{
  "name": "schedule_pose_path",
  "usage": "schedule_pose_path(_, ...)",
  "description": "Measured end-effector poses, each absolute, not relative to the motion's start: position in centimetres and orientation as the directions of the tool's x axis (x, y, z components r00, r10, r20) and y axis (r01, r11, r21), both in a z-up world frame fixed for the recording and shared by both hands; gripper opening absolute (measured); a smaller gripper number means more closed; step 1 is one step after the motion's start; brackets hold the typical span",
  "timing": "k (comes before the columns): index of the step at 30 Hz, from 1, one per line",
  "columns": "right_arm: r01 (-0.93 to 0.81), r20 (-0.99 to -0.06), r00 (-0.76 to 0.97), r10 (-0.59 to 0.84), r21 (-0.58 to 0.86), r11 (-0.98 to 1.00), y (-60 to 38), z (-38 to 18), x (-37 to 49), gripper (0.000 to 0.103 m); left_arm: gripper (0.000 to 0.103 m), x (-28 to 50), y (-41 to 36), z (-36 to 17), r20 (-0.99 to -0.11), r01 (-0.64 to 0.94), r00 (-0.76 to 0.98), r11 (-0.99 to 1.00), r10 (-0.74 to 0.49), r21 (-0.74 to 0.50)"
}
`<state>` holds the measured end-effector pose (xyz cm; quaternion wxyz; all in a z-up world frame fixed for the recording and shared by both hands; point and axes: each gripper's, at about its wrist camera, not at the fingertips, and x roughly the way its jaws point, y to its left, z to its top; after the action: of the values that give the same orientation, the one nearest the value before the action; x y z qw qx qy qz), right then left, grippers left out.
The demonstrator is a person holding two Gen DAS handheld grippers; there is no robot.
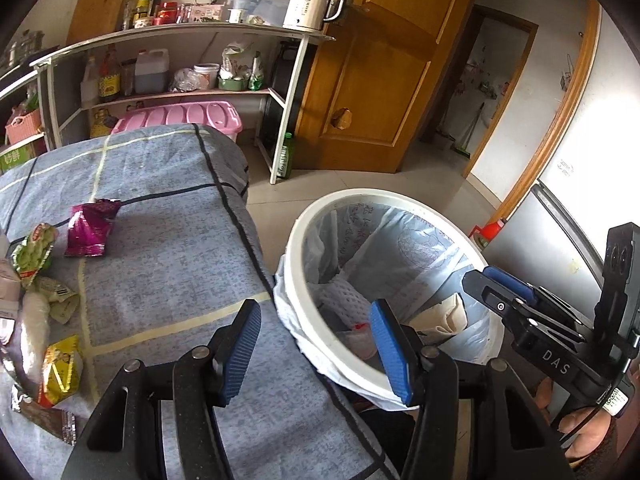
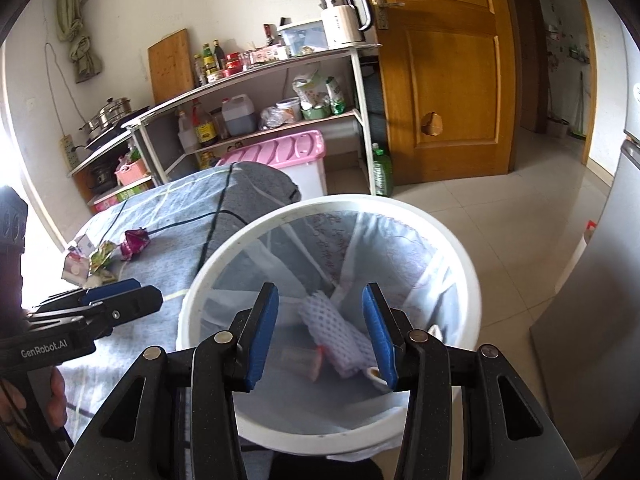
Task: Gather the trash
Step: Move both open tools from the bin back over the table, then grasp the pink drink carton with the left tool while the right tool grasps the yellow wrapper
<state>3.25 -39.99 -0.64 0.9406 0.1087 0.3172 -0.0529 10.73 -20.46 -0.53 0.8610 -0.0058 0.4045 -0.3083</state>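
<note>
Blue-padded and spread wide with nothing between its fingers, the right gripper (image 2: 320, 336) hangs over the mouth of the white bin (image 2: 208, 276), where a white foam net (image 2: 334, 336) and other scraps lie at the bottom of the plastic liner (image 2: 404, 248). The left gripper (image 1: 316, 348), its jaws likewise wide apart and empty, sits over the edge of the cloth-covered table (image 1: 172, 264), right beside the bin's rim. Trash left to collect lies well off on the cloth: a purple wrapper (image 1: 91, 228), a green wrapper (image 1: 35, 250) and a yellow packet (image 1: 62, 372) amid a heap of paper and foil at the table's far side.

The wrappers look light and slick, so a shallow pinch could let one slip out on the way over, dropping it onto the floor tiles in the gap between table and bin. A low pinch may catch the cloth and drag the heap with it. With both grippers close together at the rim, a careless swing could knock them together or tip the bin.
</note>
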Motion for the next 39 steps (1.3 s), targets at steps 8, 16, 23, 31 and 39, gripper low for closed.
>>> schedule_pose_path(8,0.068,-0.594,0.802,0.060,0.190,0.979,-35.7,-0.2,4.4,0.045,0.057,10.8,-14.3,0.6,-0.672,0.425,0.572,0.871,-0.471,-0.248)
schedule_pose_path(16,-0.041,-0.597,0.786,0.159,0.207,0.978,-31.2,-0.3,5.7,0.045,0.059,11.0,-8.2,1.1,-0.665,0.309,0.644,0.924,-0.378,-0.227)
schedule_pose_path(23,-0.134,-0.611,0.754,0.240,0.216,0.967,-27.1,-1.0,7.4,0.045,0.064,11.7,-2.3,0.8,-0.672,0.178,0.683,0.958,-0.286,-0.226)
schedule_pose_path(31,-0.231,-0.640,0.688,0.342,0.254,0.939,-22.7,-2.1,9.5,0.045,0.064,13.1,2.1,0.5,-0.679,0.094,0.692,0.964,-0.244,-0.250)
schedule_pose_path(39,-0.299,-0.662,0.639,0.392,0.255,0.919,-18.8,-3.0,11.2,0.045,0.064,14.9,2.9,0.5,-0.679,0.094,0.687,0.958,-0.259,-0.271)
